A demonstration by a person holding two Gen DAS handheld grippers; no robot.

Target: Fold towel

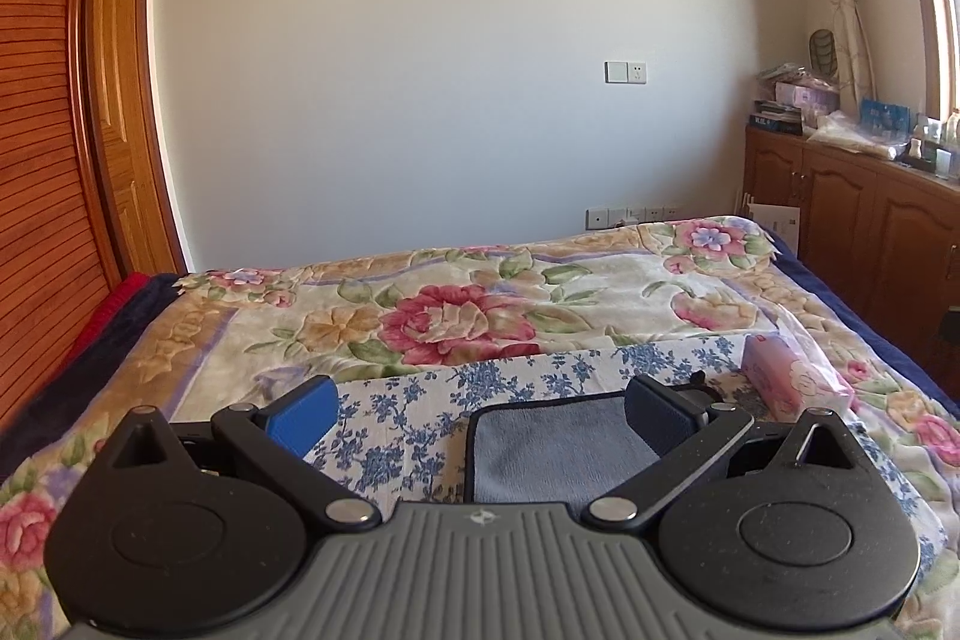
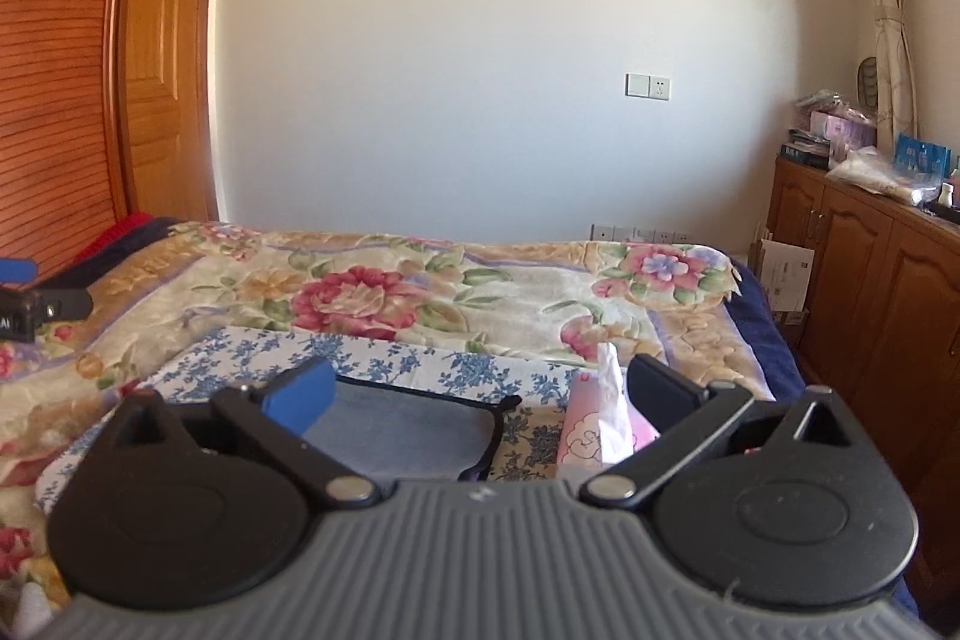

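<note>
A grey-blue towel with a dark hem lies flat on a blue-flowered white cloth on the bed. My left gripper hangs open above it, nothing between its fingers; its right pad sits over the towel's far right corner. In the right wrist view the same towel lies below and between the spread fingers of my right gripper, which is open and holds nothing. The tip of the left gripper shows at that view's left edge.
A pink tissue pack lies just right of the towel, also in the left wrist view. A floral blanket covers the bed. Wooden cabinets with clutter stand at the right, a wardrobe and door at the left.
</note>
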